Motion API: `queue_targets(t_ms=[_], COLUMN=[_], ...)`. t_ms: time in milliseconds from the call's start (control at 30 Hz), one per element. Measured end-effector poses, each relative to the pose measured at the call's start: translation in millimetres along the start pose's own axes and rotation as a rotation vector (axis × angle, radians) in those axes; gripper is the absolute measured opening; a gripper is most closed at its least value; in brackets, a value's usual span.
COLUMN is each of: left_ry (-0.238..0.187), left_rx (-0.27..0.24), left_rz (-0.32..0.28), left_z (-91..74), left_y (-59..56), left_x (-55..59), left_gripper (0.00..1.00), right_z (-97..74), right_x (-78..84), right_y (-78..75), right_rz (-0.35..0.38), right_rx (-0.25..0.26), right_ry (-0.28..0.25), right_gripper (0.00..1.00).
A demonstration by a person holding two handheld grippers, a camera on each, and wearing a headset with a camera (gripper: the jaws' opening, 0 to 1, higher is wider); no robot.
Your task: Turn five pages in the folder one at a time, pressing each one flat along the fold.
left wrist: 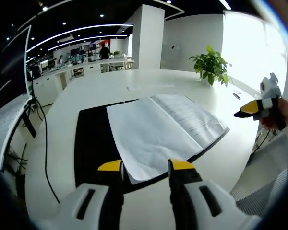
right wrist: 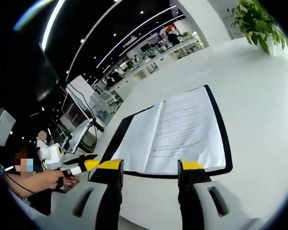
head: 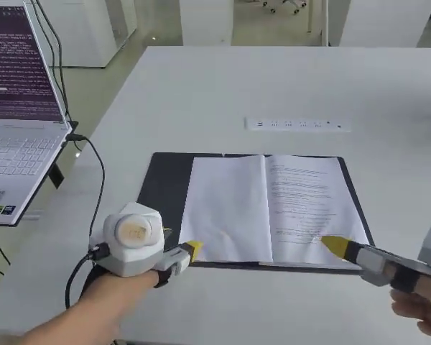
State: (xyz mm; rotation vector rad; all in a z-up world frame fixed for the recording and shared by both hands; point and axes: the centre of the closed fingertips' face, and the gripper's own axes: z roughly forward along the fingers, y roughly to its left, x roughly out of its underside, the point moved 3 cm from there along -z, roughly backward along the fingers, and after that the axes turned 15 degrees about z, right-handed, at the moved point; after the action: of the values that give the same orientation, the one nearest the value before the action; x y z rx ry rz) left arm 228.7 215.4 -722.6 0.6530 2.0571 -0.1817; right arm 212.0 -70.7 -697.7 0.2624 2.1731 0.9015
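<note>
Folder [head: 169, 194] lies open near the desk's [head: 273, 79] front edge. Left tool [head: 194, 249] and right tool [head: 335, 244] are both spread, holding nothing, at its near corners. I think a page turn comes next: pinch just one right page [head: 305, 201]. Head view shows a laptop [head: 14, 144] beside the left edge; left gripper view, a plant [left wrist: 211, 64].

- Folder [head: 167, 188]: black cover, white pages; right page [head: 305, 205] lined with grey print.
- Left hand-held gripper [head: 192, 249], right hand-held gripper [head: 332, 244]: white, yellow tips.
- Surface [head: 273, 79]: white.
- Laptop [head: 21, 140]: silver, purple screen.
</note>
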Motion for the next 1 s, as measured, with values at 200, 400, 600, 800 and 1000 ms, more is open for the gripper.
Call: queue_targets(t_ms=[200, 400, 600, 800, 1000], left_ry=[-0.025, -0.033, -0.048, -0.047, -0.049], left_rx=[-0.016, -0.043, -0.053, -0.058, -0.063], left_rz=[0.034, 0.037, 0.014, 0.015, 0.012], left_z=[-19.3, -37.0, -47.7, -50.3, -53.5], left_y=[-0.1, 2.6, 2.8, 0.2, -1.4], left_x=[-10.6, -17.4, -23.3, -21.2, -21.5], left_gripper=[0.46, 0.61, 0.63, 0.63, 0.64], right_z=[-15.3, -31.4, -42.3, -47.2, -48.4], right_x=[-7.8, -18.4, -28.4, -30.8, -29.9], right_y=[-2.0, -5.4, -11.7, -20.0, -23.8], right_rz=[-0.109, -0.144, -0.157, -0.136, -0.139], right_rx=[0.058, 0.09, 0.101, 0.109, 0.118], right_ry=[-0.049, -0.1, -0.134, -0.152, -0.154], right_gripper=[0.59, 0.66, 0.69, 0.7, 0.73])
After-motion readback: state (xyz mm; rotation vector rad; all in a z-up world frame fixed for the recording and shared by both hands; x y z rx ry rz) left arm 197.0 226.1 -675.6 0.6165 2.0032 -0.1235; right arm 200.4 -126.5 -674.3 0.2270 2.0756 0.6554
